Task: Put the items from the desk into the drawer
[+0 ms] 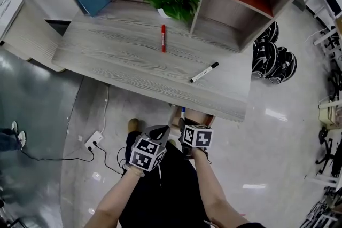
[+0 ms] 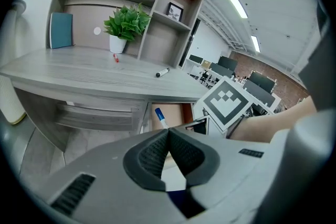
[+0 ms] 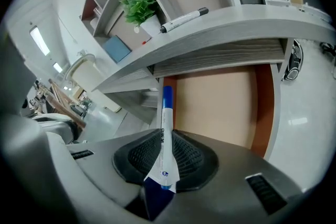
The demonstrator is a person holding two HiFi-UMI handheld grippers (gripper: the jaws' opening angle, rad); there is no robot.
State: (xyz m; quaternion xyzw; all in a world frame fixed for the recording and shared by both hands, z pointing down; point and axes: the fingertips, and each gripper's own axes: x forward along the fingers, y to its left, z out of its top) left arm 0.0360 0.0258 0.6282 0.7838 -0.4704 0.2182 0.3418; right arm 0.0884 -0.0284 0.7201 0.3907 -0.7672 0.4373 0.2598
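Small print on blue marker [image 3: 166, 128], illegible

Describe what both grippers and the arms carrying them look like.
The left gripper and right gripper have grey bodies with dark ribbed pads tapering to a V. Each carries a cube of black-and-white square markers. The forearms are bare; no sleeves show.

Left claw [image 2: 168, 134], right claw [image 3: 164, 139]: grey shells, black ribbed pads [image 2: 152, 157], black-white marker cubes [image 1: 195, 136]; black clothing [image 1: 171, 189].
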